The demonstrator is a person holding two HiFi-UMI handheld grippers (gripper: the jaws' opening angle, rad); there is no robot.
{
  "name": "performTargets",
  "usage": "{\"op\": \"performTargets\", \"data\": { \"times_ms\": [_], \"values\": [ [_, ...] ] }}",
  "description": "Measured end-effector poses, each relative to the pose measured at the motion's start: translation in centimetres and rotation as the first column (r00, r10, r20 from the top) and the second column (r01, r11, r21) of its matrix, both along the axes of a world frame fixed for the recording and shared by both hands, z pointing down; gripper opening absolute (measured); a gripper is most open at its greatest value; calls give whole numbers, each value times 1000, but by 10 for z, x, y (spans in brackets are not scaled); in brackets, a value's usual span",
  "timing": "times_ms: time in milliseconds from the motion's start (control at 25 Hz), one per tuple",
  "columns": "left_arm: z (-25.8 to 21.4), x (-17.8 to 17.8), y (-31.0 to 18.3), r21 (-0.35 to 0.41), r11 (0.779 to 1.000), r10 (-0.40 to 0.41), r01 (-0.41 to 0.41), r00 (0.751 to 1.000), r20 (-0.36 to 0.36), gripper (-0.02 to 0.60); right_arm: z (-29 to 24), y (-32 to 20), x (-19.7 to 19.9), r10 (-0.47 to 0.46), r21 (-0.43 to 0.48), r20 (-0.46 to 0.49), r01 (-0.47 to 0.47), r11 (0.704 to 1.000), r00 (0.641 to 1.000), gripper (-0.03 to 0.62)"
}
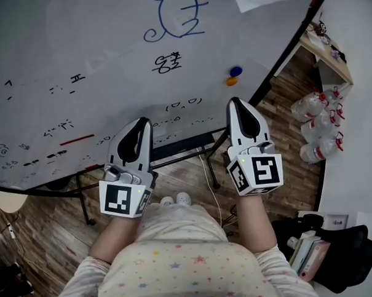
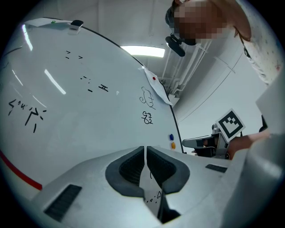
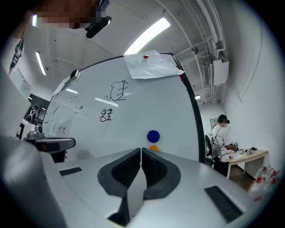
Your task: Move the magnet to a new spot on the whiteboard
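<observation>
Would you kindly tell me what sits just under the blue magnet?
An orange magnet sits right below the blue magnet; in the right gripper view, the right gripper covers its lower half.

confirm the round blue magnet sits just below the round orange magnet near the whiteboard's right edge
No: the round blue magnet sits just above the round orange magnet, near the right edge of the white whiteboard, as the right gripper view shows.
</observation>
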State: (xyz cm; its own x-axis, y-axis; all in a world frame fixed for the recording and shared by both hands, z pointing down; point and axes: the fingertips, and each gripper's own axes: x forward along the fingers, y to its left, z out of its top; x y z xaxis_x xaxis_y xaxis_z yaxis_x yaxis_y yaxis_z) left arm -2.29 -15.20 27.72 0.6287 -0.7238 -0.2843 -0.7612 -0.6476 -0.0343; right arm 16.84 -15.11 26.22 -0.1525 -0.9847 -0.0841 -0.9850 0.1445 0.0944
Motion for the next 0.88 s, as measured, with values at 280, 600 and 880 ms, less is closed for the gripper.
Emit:
{"op": "performTargets", "data": {
  "times_ms": [280, 600, 880],
  "values": [
    [13, -12, 3, -11, 1000, -26, 26, 999, 22, 26, 16, 8, -14, -9, 9, -2, 9, 1000, 1000, 1],
    [24, -30, 8, -18, 999, -51, 51, 998, 26, 26, 35, 16, -30, -20, -20, 25, 21, 1000, 999, 1],
    [34, -42, 13, -28, 996, -80, 81, 996, 33, 26, 50, 22, -40, -41, -34, 41, 42, 999, 998, 1]
  ]
}}
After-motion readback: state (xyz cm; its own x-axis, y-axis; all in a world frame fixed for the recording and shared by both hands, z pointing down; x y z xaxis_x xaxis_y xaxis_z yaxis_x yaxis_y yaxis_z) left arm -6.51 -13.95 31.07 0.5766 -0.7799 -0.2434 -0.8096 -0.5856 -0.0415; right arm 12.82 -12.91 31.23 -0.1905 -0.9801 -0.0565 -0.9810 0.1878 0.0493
